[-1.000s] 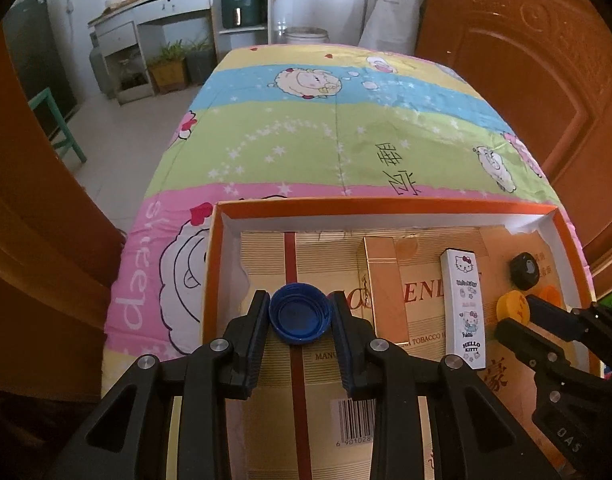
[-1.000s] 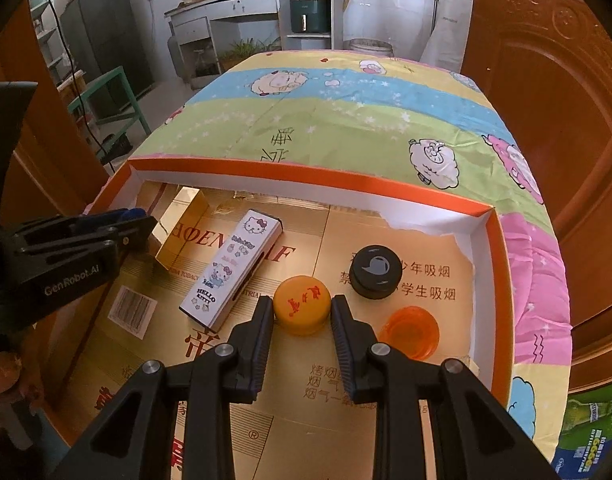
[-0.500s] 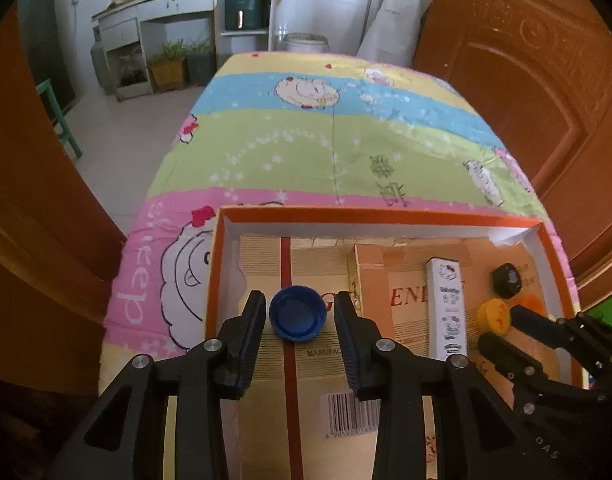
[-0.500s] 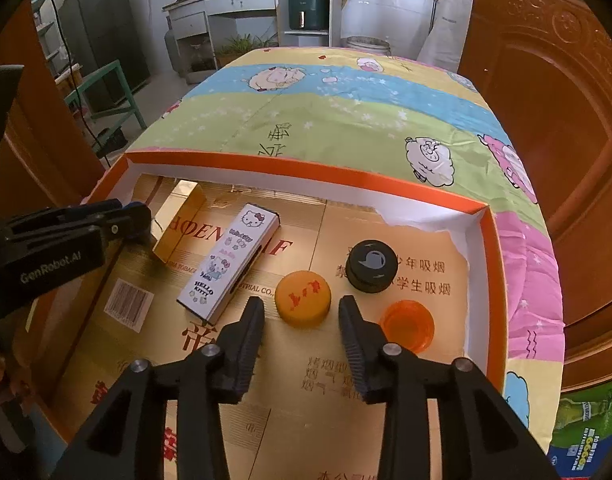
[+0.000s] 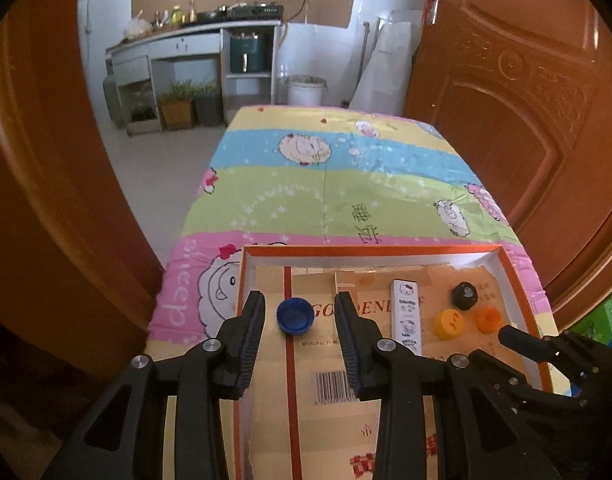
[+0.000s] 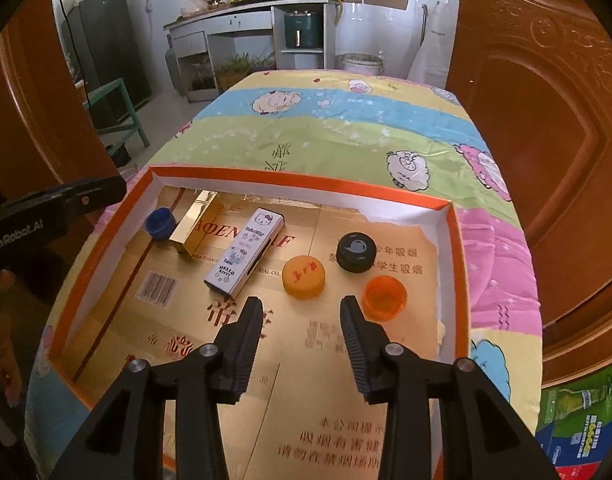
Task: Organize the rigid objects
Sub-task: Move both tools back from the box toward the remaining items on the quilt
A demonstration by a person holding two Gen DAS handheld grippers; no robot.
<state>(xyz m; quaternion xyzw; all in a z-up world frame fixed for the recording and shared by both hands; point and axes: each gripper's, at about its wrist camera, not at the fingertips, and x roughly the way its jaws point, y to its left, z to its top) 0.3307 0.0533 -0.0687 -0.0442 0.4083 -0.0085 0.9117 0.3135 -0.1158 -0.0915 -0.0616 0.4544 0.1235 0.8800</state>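
Right gripper (image 6: 301, 312): fingers spread wide and holding nothing; a second ago they were pinching the yellow cap, now they sit pulled back, short of it.
Left gripper (image 5: 299, 316): also gaping wide and empty; a second ago it clamped the blue cap, now both fingers stand clear of it on either side.
Blue cap (image 5: 294, 315): lying open side up on the tray floor between the left fingers, touching neither, near the tray's left wall; the right wrist view (image 6: 159, 222) shows it just beside the gold box.
Yellow cap (image 6: 303, 277): released, resting top up on the tray floor just ahead of the right fingertips, in the same spot as before.
Orange cap (image 6: 384, 297): open side up, just beside the right-hand finger, near the tray's right wall.
Hello Kitty box (image 6: 245, 256): lying flat and slanted, left of the yellow cap, unmoved.
Black cap (image 6: 356, 251): beyond the yellow and orange caps, unmoved.
Gold box (image 6: 195, 222): lying toward the far left corner, between blue cap and Hello Kitty box.
Tray (image 6: 301, 184): orange-rimmed, lined with flattened carton, sitting on the cartoon sheep cloth (image 6: 346, 136).
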